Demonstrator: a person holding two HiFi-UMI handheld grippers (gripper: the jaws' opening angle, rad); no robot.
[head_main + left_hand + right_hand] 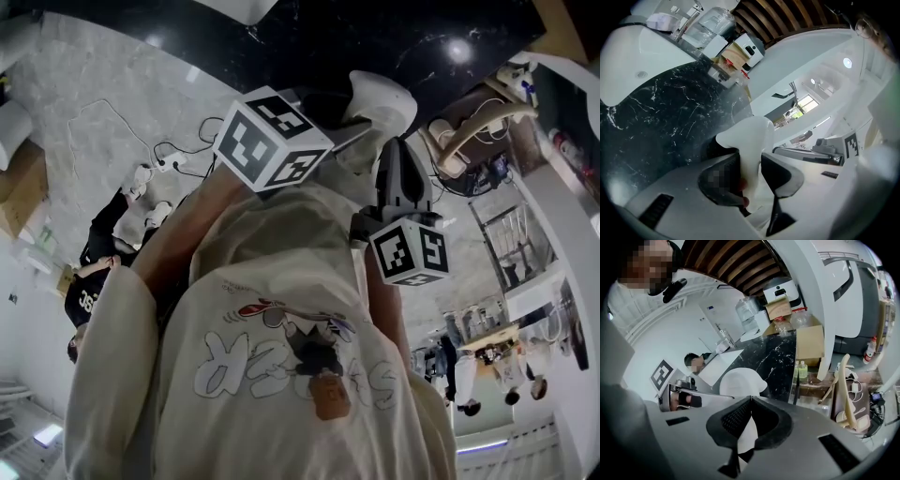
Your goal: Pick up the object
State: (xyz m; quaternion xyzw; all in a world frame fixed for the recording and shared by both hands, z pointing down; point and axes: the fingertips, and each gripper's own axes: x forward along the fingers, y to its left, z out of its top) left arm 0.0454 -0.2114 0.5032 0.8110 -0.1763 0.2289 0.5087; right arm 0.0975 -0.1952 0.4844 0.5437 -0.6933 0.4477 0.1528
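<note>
White object [750,133] stands between the parted jaws of the left gripper [750,160].

Black marbled surface [661,122], brown wooden slats [787,16], grey marbled floor [94,84].

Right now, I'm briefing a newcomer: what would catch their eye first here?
The white object stands out against a black marbled surface. The left tool has it between parted jaws; the right tool is clamped on it. A cream printed sweatshirt fills the head view's lower half.
</note>
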